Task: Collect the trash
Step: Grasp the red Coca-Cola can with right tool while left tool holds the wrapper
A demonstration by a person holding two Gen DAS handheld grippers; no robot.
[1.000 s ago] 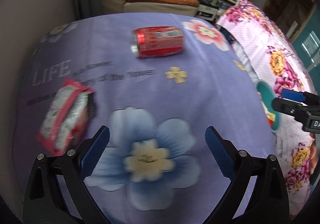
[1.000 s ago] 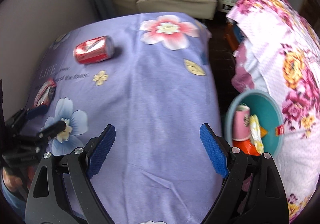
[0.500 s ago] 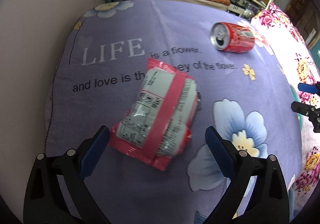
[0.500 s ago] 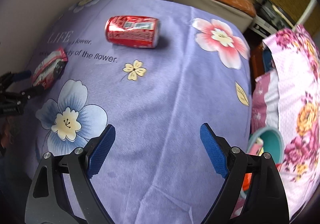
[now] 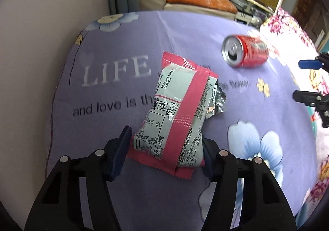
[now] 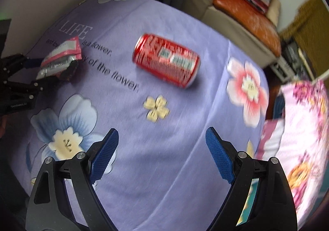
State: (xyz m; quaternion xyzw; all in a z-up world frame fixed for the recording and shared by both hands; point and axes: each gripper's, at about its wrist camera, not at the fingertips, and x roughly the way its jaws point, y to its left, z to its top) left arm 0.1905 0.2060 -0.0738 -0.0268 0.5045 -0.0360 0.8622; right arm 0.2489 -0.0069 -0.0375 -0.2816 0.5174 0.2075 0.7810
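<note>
Pink-grey wrapper [image 5: 178, 115] between left claw [image 5: 164, 144] fingers, closing on near end, clamp not confirmed. Squeeze gently: crinkly, slippery. Right claw [image 6: 162, 156] spread wide, empty; can [image 6: 166, 61] ahead on desk [image 6: 164, 179].
</note>
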